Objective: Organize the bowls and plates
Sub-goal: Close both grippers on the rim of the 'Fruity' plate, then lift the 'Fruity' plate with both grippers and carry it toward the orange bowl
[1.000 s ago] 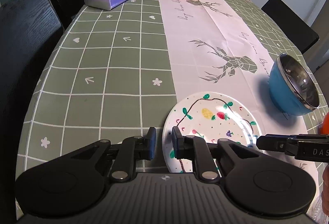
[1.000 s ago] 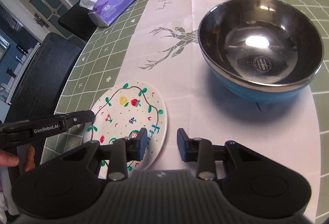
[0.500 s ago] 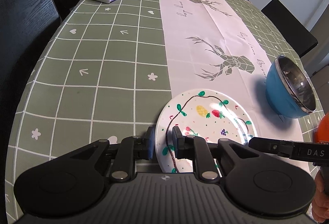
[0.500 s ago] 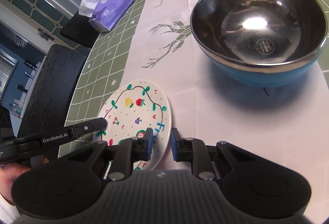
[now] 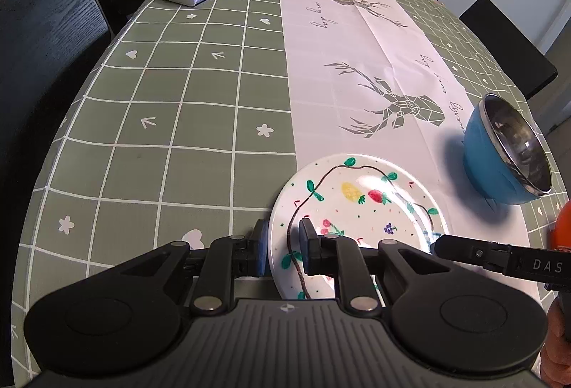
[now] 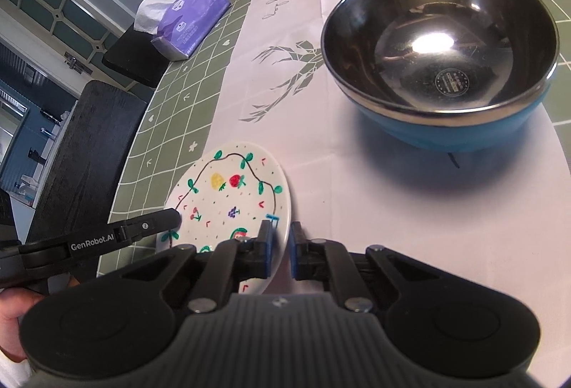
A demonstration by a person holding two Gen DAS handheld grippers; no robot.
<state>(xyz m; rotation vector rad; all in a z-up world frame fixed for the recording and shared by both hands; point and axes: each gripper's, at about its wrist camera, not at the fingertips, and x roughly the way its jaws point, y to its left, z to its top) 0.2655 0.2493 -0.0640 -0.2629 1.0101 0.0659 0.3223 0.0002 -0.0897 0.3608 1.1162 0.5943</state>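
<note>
Where a second ago both tongs stood open short of it, the left tongs (image 5: 282, 247) and right tongs (image 6: 281, 250) now straddle opposite rims of the painted plate (image 5: 360, 199) — clamped, seemingly, ready to lift toward the bowl (image 6: 442, 67) ahead-right on the bench (image 5: 185, 124).

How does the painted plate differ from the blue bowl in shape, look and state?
The painted plate is flat and white with drawn fruit; the blue bowl is deep, with a shiny steel inside. The left gripper and right gripper straddle the plate's rim; the bowl stands untouched. Both are empty and upright.
</note>
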